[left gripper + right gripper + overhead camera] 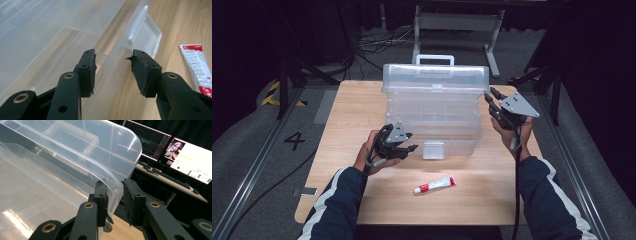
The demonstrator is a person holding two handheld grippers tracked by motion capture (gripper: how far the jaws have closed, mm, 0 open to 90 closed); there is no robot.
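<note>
The lid (435, 76) of the clear box (434, 117) mid-table is propped open by the right gripper (115, 203), jaws loosely astride its edge; left gripper (113, 72) is spread at the front rim, steadying nothing yet.

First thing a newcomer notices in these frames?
The big clear plastic box mid-table, its lid raised. The right gripper has its jaws astride the lid's right edge with a gap showing; the left gripper hovers open by the front latch. A red-and-white tube lies on the wood nearer the person.
</note>
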